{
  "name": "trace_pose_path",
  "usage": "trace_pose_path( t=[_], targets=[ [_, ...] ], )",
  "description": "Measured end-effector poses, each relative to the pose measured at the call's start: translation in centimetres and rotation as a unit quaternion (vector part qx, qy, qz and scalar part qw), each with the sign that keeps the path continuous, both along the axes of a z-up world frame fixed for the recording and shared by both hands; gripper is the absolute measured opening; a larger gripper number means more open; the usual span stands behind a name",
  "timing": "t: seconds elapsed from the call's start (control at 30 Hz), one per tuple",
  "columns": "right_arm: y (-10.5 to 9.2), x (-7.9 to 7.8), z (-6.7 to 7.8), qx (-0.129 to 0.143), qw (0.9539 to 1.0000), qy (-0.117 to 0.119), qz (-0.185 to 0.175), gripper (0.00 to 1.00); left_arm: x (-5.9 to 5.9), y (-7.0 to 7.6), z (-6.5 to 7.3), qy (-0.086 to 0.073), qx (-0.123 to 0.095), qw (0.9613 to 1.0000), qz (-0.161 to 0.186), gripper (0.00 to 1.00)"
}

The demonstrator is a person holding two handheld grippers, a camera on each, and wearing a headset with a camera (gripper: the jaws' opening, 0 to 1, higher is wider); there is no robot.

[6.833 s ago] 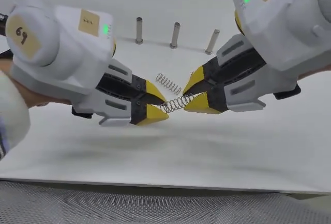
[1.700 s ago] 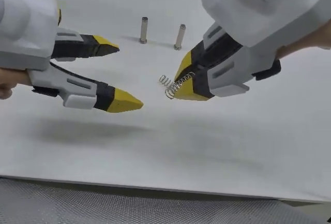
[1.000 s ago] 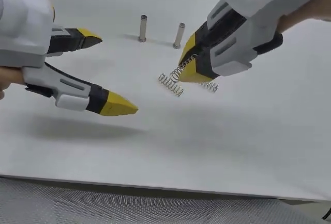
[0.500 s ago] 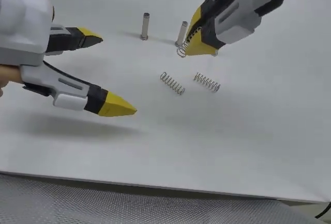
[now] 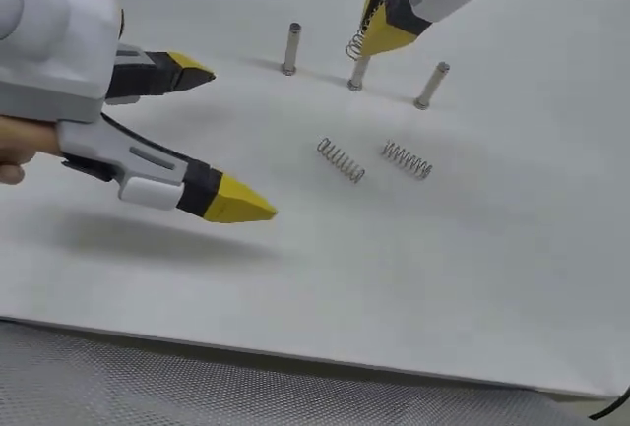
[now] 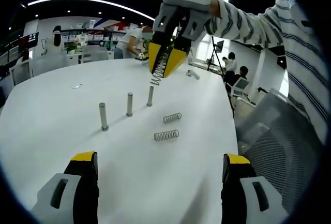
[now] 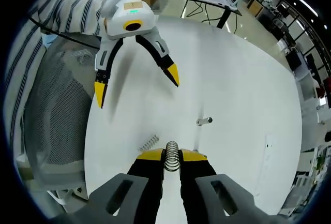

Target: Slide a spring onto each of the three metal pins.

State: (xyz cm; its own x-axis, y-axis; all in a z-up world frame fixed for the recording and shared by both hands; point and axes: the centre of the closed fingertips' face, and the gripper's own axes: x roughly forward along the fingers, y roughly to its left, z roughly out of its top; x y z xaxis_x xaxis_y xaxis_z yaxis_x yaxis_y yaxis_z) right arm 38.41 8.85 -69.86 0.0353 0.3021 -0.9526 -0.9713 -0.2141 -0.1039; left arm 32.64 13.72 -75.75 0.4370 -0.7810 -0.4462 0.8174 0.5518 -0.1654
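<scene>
The right gripper [image 5: 379, 37], its body cut off by the head view's top edge, pinches a coiled wire spring [image 5: 356, 44] that hides the smooth metal middle pin's [image 5: 359, 76] top; contact is unclear. Half a second ago the spring hung lower beside that pin. A loose spring [image 5: 341, 159] and a second spring [image 5: 407, 159] lie in front of the pin. Left of it, the left gripper [image 5: 241, 145] gapes wide, empty.

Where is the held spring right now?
In the head view, the held spring sits in the right gripper at top centre, just above the middle pin.

two springs [image 5: 341, 159] lie on the table [image 5: 472, 269] before three pins [image 5: 431, 85].
</scene>
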Motion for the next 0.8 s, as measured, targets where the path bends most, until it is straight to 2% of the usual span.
trace_pose_path(
  t=[0.47, 0.6, 0.8],
  targets=[
    [1.1, 4.0, -1.1, -0.033, 0.9994, -0.012, 0.007, 0.08, -0.1, 0.3, 0.0, 0.003, 0.003, 1.0, 0.004, 0.98],
    [1.7, 5.1, -1.6, -0.043, 0.9984, -0.029, 0.021, 0.08, -0.2, 0.3, 0.0, 0.003, 0.007, 1.0, 0.003, 0.98],
    [2.7, 5.8, -2.3, -0.052, 0.998, -0.022, 0.028, 0.08, -0.2, 0.3, 0.5, 0.001, 0.007, 1.0, 0.006, 0.98]
  ],
)
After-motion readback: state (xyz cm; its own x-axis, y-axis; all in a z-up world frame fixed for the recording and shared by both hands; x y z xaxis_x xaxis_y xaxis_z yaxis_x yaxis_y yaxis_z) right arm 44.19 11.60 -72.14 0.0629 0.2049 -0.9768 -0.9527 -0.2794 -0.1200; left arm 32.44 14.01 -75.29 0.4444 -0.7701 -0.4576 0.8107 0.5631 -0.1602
